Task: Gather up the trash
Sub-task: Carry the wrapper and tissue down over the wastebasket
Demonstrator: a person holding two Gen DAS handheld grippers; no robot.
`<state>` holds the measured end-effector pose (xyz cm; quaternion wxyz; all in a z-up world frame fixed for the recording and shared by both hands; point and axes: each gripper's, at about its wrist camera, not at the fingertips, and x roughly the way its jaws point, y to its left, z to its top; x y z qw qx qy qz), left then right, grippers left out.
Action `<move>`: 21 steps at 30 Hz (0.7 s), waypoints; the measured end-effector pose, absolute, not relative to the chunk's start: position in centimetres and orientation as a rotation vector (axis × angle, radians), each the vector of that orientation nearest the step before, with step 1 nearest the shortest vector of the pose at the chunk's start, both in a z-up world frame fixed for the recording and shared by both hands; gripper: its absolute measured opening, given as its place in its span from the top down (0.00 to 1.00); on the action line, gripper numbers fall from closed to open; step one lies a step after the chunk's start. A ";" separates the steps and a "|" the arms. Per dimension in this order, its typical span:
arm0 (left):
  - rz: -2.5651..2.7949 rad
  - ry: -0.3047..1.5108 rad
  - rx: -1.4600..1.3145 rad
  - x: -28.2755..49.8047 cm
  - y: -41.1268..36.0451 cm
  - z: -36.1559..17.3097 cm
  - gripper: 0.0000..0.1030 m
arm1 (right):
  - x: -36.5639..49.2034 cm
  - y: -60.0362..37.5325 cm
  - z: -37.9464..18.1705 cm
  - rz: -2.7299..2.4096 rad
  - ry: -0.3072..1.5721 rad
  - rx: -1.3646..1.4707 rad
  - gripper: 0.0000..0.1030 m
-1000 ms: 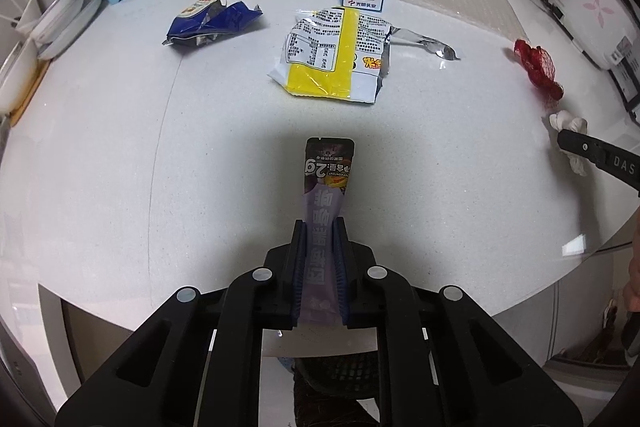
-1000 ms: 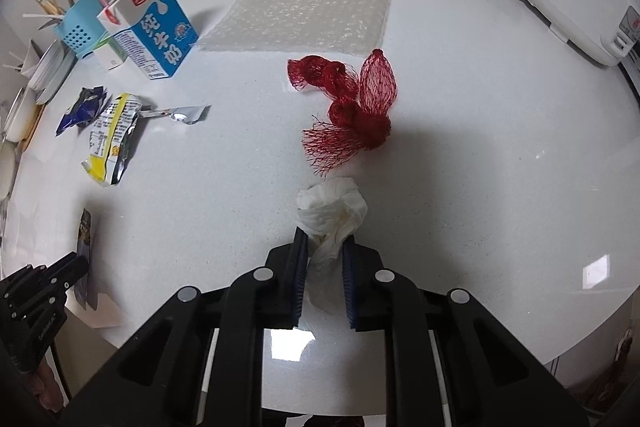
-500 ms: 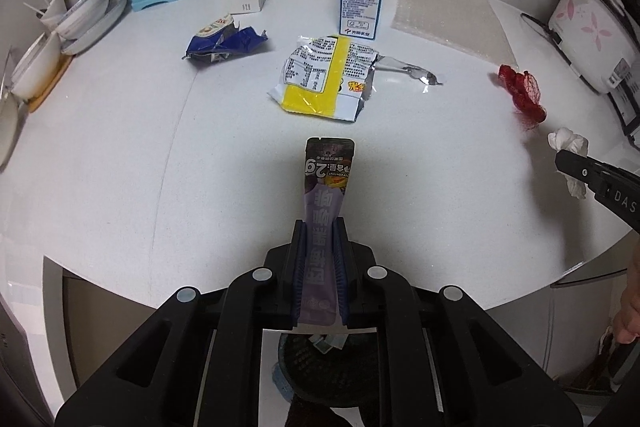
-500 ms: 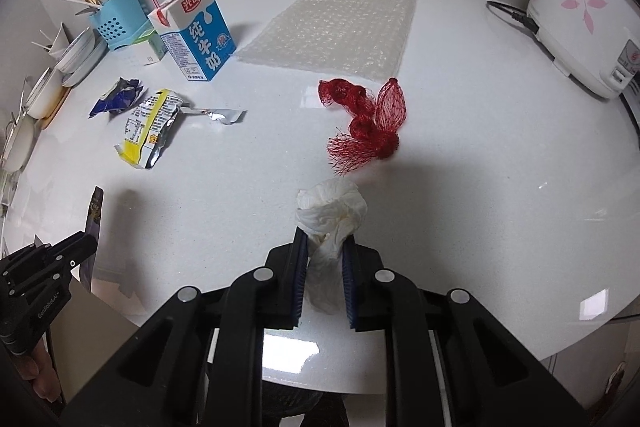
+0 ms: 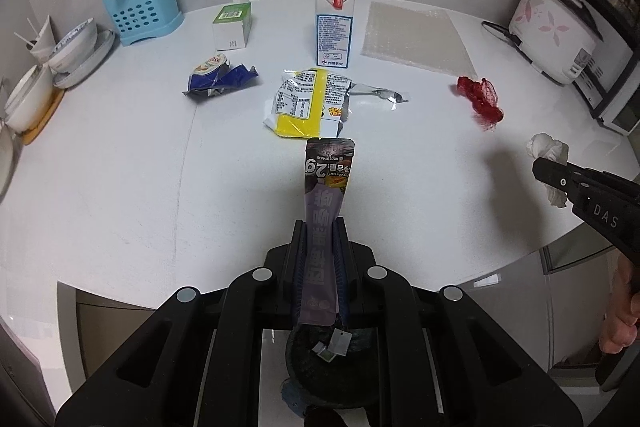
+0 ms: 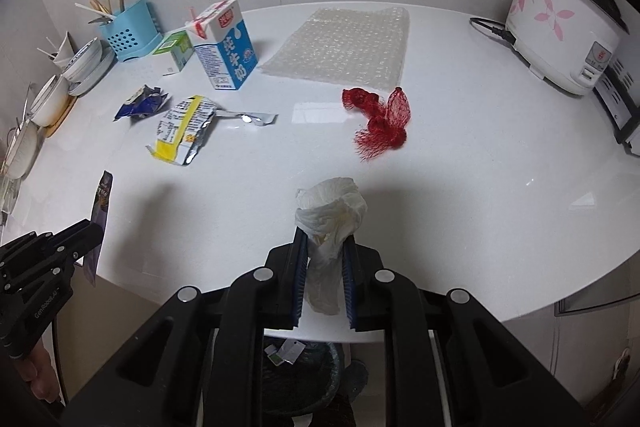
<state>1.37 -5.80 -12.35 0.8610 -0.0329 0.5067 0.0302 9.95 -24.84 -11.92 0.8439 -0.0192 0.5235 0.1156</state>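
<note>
My left gripper (image 5: 321,227) is shut on a purple snack sachet (image 5: 326,195), held up over the near edge of the white table (image 5: 120,187). A crumpled white tissue (image 6: 330,215) is clamped in my right gripper (image 6: 325,235), also above the near edge. Below both grippers, under the table rim, sits a dark trash bin (image 5: 332,367) (image 6: 304,371) with scraps inside. Still lying on the table are a yellow snack bag (image 5: 308,103), a blue wrapper (image 5: 218,79), a red net bag (image 6: 380,123), a foil strip (image 6: 244,117) and a milk carton (image 5: 335,23).
A bubble-wrap sheet (image 6: 344,47) and a green box (image 5: 232,27) lie toward the back. A blue utensil holder (image 5: 140,11) and stacked bowls (image 5: 60,55) stand at the left, a rice cooker (image 6: 560,27) at the right. A hand (image 5: 624,311) shows at the right edge.
Both grippers have risen and drawn back toward the near table edge, each keeping its item. The trash bin has come into view below them.
</note>
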 end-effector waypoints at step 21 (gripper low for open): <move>-0.027 1.055 -0.081 -7.0 -3.2 -12.2 0.88 | 0.0 -22.2 -10.3 0.265 1.056 -0.056 0.86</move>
